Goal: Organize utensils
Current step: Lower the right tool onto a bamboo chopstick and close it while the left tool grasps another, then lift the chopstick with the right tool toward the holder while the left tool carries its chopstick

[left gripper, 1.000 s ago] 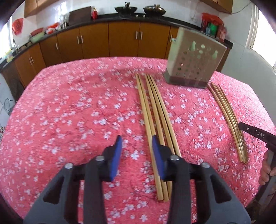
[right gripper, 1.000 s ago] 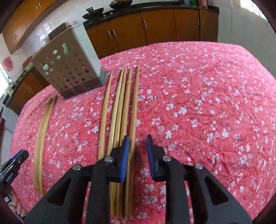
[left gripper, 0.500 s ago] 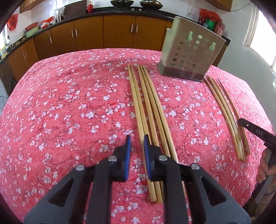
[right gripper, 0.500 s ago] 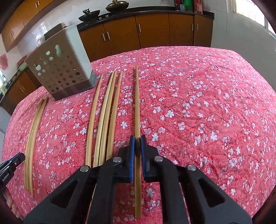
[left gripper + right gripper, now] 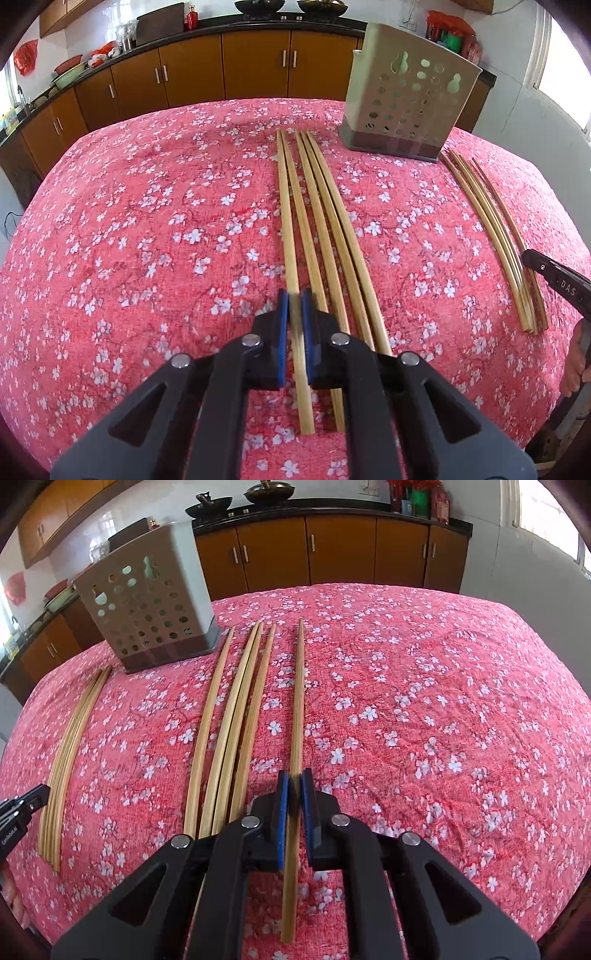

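Long bamboo chopsticks lie on a red flowered tablecloth. My left gripper [image 5: 294,300] is shut on one chopstick [image 5: 287,221], the leftmost of a group of several chopsticks [image 5: 332,236]. My right gripper [image 5: 294,780] is shut on a single chopstick [image 5: 298,694], held apart to the right of its group of several chopsticks [image 5: 236,716]. A grey perforated utensil holder [image 5: 406,99] stands upright at the far side, between the two groups; it also shows in the right wrist view [image 5: 147,605]. The other bundle [image 5: 491,236] lies at the right in the left view, and at the left [image 5: 70,746] in the right view.
The tablecloth [image 5: 147,229] covers the whole table and drops off at its rounded edges. Brown kitchen cabinets [image 5: 221,70] with a dark counter run behind the table. The tip of the other gripper shows at the right edge [image 5: 554,277] and at the left edge [image 5: 22,805].
Both grippers have closed on a chopstick each. The right one's chopstick has moved to the right, away from its group. Both views have risen slightly.
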Motion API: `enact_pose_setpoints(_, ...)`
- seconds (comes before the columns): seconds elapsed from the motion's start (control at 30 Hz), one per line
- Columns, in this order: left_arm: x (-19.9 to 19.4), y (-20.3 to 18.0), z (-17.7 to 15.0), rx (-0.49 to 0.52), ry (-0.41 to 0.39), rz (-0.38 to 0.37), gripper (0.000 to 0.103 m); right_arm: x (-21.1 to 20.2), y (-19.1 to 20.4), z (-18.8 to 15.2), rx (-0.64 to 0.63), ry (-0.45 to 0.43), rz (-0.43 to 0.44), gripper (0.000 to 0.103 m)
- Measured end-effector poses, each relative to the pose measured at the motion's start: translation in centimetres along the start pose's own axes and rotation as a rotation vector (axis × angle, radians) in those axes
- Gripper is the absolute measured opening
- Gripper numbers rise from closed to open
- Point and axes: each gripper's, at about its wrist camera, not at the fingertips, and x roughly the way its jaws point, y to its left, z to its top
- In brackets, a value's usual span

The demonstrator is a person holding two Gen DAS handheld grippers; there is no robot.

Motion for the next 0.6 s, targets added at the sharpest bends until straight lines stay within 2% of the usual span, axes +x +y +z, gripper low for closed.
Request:
enact_pose_setpoints(0.13,0.6,1.0,0.9,0.002,-0.005,0.026,0.009,0.2,-0.1,0.5,-0.009,-0.007,0.002,0.008)
enact_pose_setpoints(0.33,2.1,5.0,3.4,-0.058,-0.027,0.079,0.009,1.9,-2.6,3.1,0.051,-0.029,-0.035,0.008)
enact_pose_setpoints(0.47,2.7,7.2,4.2,-0.099,-0.055,0.073,0.011,2.9,-3.8,4.3,0.06,-0.038,-0.054,0.008)
enact_pose_setpoints(0.6,2.7,7.7,4.2,-0.114,-0.076,0.052,0.011,3.3,-4.1,4.6,0.05,-0.06,-0.053,0.008)
